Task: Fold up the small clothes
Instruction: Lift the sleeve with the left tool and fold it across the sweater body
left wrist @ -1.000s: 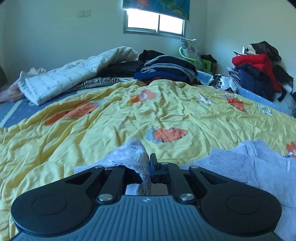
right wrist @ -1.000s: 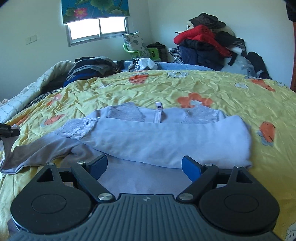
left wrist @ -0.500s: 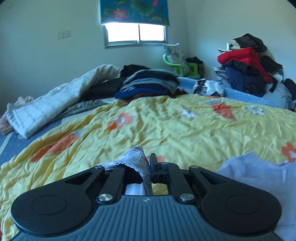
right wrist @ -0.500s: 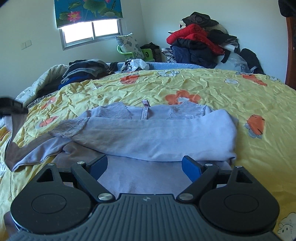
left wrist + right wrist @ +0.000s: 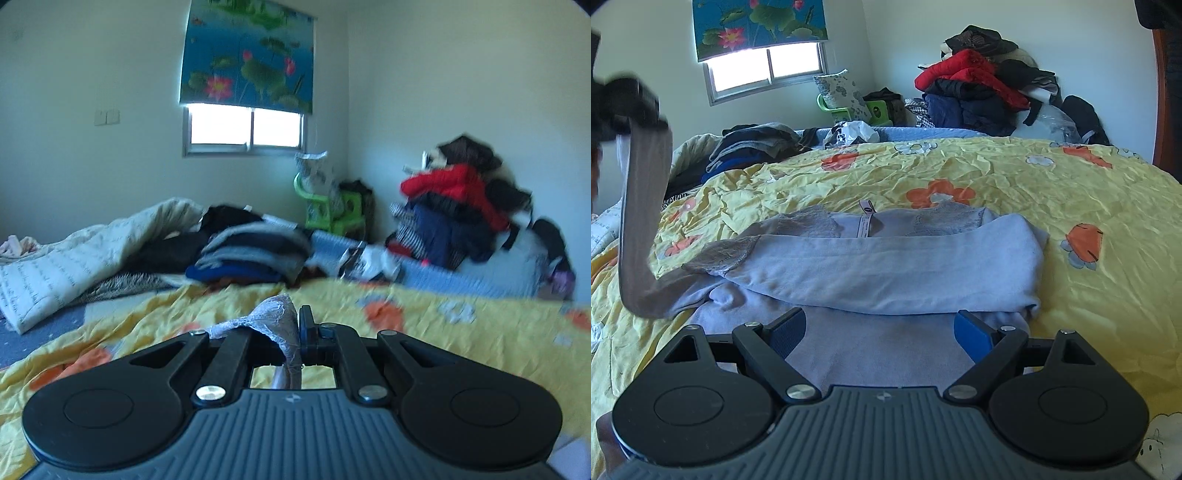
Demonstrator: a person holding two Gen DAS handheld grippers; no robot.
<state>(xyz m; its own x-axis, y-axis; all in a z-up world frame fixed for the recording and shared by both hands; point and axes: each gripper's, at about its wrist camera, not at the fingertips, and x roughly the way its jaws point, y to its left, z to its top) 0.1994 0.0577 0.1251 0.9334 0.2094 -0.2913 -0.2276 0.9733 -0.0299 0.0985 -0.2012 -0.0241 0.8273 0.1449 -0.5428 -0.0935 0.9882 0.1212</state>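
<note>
Your left claw (image 5: 298, 334) is clamped on the lace cuff (image 5: 275, 319) of the lilac top (image 5: 886, 266), and in the right wrist view it sits high at the left edge with the sleeve (image 5: 642, 221) hanging from it in a long, nearly upright strip down to the bed (image 5: 1034, 184). The top itself lies flat on the yellow flowered cover, its long axis running left to right across the view, neck label toward the window side and the other sleeve already laid across the chest. What matters for the coming move, as I judge it, is that the folded body lies to the right of and below your raised left claw, so the sleeve has to travel rightward along that same axis to land on the chest. Your right claw (image 5: 879, 330) stands wide open, gripping nothing, low over the near hem, the nearer hand to the body.
</note>
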